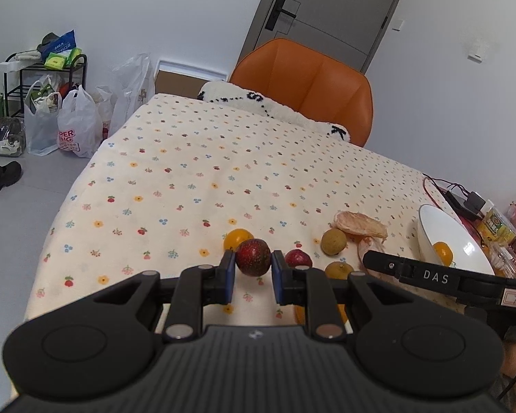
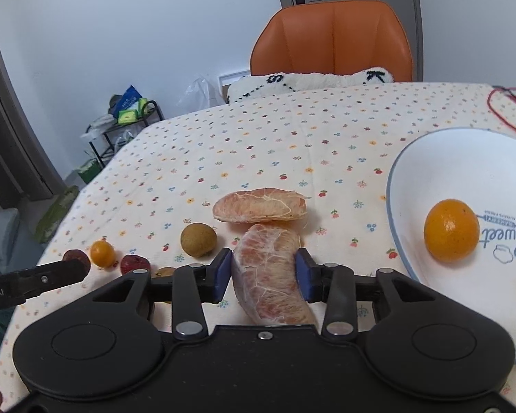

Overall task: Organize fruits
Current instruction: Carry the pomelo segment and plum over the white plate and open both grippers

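white ceramic is the goal here: the plate [image 2: 430,158] sits to the right of the right gripper [image 2: 263,272] and so far carries 1 orange [image 2: 451,230], with the edge of a 2nd orange thing just at the frame border, too cut off to name. so the sorting looks early, judged from what lies loose.

the right gripper's jaws stand about the peeled pomelo segment [image 2: 271,275], the blue pads at or very near its flanks; i cannot tell whether they press it yet. a 2nd pomelo segment [image 2: 259,205] lies just ahead of those jaws on the bench [image 2: 258,137].

the left gripper [image 1: 253,272] has its jaws either side of the dark red passion fruit [image 1: 253,256], narrow, seemingly touching it, though whether it is lifted off the cloth is unclear. behind that fruit is a small orange [image 1: 236,237]; to the right of the jaws lie a red fruit [image 1: 297,258], a brown-green round fruit [image 1: 333,241] and a yellow-brown citrus [image 1: 339,270].

left to do, as i judge it: both fruits now between jaws, then at least 5 more.
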